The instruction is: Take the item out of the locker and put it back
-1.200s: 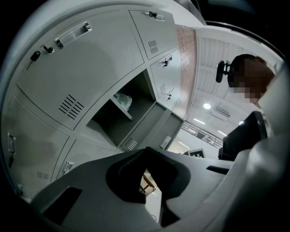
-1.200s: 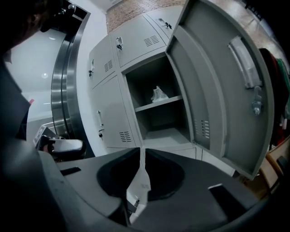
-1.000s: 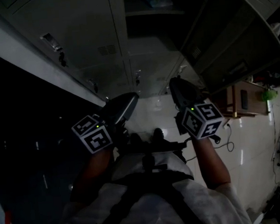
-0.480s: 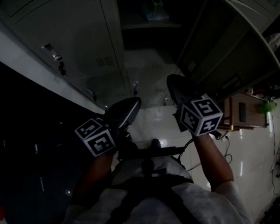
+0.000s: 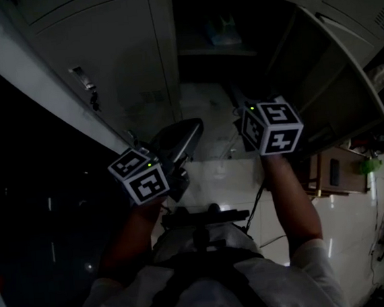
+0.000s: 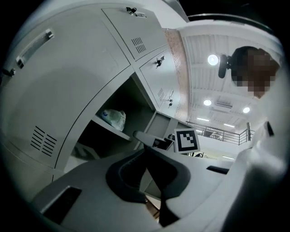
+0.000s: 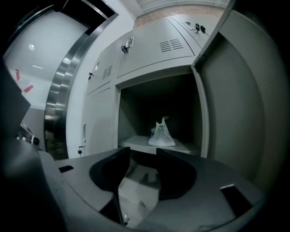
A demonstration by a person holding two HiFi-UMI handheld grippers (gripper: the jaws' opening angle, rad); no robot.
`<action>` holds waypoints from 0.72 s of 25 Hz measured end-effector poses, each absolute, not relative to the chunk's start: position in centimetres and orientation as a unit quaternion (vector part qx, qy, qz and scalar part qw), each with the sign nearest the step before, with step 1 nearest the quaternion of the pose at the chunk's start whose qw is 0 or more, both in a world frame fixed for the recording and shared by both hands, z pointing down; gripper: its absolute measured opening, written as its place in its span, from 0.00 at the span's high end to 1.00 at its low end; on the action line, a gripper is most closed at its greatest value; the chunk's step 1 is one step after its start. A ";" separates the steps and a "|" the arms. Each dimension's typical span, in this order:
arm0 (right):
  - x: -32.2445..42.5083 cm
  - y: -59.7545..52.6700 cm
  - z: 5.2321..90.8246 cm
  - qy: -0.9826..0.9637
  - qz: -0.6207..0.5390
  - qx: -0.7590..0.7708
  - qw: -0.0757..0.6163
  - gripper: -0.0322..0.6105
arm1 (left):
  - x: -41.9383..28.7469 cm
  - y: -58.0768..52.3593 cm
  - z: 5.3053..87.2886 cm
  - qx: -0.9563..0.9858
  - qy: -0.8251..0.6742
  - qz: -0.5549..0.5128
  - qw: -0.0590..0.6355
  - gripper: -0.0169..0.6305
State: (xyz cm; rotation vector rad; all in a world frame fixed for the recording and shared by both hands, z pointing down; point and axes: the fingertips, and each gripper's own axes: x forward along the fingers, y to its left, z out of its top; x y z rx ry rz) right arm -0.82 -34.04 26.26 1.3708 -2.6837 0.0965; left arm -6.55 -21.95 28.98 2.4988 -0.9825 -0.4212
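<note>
Right gripper (image 7: 142,152), empty jaws just opened, sees the bag (image 7: 161,135) plainly, unlike overhead; left gripper (image 6: 146,152) seems shut.

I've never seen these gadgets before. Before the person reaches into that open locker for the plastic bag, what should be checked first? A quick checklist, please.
1. Locker door open: ok, it is swung wide to the right of the opening.
2. Bag in sight: ok, it stands upright on the shelf, apart from both grippers.
3. Right gripper ready to grasp: ok, its fingers have just been opening and nothing is between them.
4. Left gripper free: ok, its fingers are together and hold nothing.
5. Way to the bag: ok, nothing shows between the right gripper and the bag.
6. What the bag holds, and how heavy it is: cannot tell.
</note>
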 end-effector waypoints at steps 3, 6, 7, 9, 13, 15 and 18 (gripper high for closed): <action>-1.3 -36.3 25.0 -0.882 0.022 0.467 0.059 0.63 | -7.1 -23.0 28.0 0.898 -0.361 -0.153 0.197 0.94; -2.0 -38.9 23.9 -0.875 0.002 0.480 0.067 0.61 | -7.2 -23.9 27.3 0.901 -0.360 -0.151 0.187 0.88; -2.2 -39.9 23.7 -0.872 -0.005 0.485 0.072 0.60 | -7.1 -24.1 27.1 0.903 -0.358 -0.150 0.184 0.87; -2.5 -41.6 23.4 -0.865 -0.017 0.494 0.083 0.59 | -6.9 -24.7 26.9 0.906 -0.354 -0.148 0.181 0.86; -3.3 -44.1 22.7 -0.860 -0.031 0.501 0.098 0.58 | -6.8 -25.9 26.5 0.907 -0.353 -0.143 0.178 0.87; -3.8 -45.2 22.2 -0.858 -0.031 0.502 0.104 0.57 | -6.8 -26.4 26.2 0.909 -0.351 -0.141 0.176 0.87; -4.5 -46.8 22.1 -0.854 -0.022 0.506 0.120 0.56 | -6.7 -26.7 25.9 0.911 -0.347 -0.139 0.175 0.86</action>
